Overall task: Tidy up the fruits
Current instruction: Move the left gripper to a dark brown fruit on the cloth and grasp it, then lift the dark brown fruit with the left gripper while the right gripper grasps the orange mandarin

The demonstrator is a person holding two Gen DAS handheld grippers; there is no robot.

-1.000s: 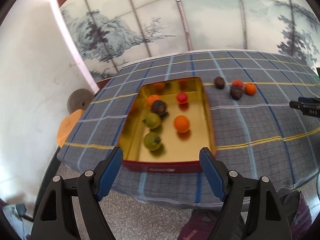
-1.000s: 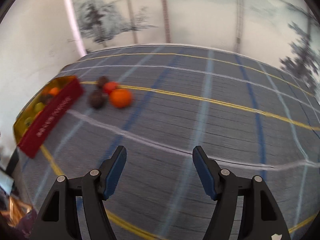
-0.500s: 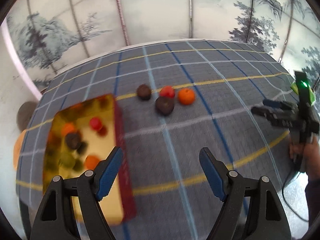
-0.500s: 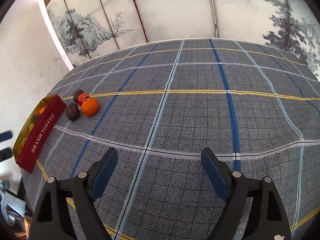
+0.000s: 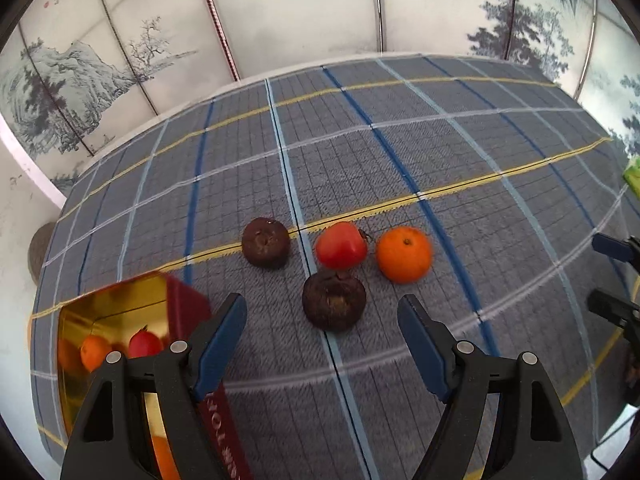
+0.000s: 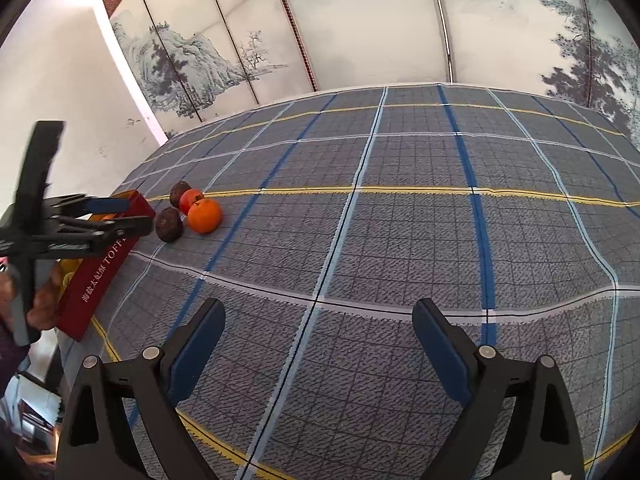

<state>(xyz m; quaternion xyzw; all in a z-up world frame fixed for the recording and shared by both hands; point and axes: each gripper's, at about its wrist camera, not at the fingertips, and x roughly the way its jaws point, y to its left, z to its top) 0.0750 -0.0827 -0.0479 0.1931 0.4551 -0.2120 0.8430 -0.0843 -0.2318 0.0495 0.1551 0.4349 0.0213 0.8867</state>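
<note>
Fruits sit in two places on the desk [image 5: 460,152], which has a grey checked cloth on it. At the far left is a red tin box [image 5: 188,308] with a shiny gold inside. Its side has white writing with the letters "TOFFE" [image 6: 114,254] next to some Chinese words. Inside the box are a small orange [image 5: 94,352] and a small red fruit [image 5: 144,345].

Next to the box, four fruits lie close together on the cloth. A dark brown fruit [image 5: 265,242] is at the back left. Another dark brown fruit [image 5: 334,300] is nearest the left tool [image 5: 322,320]. A red fruit [image 5: 341,245] is behind it. A round orange [image 5: 404,254] is on the right, just beside the red fruit.

The left tool is spread wide and holds nothing. It points at the near brown fruit, which is just ahead of its blue tips.

The right tool [image 6: 318,326] is also spread wide and holds nothing. It is over bare cloth, well apart from the fruits.
</note>
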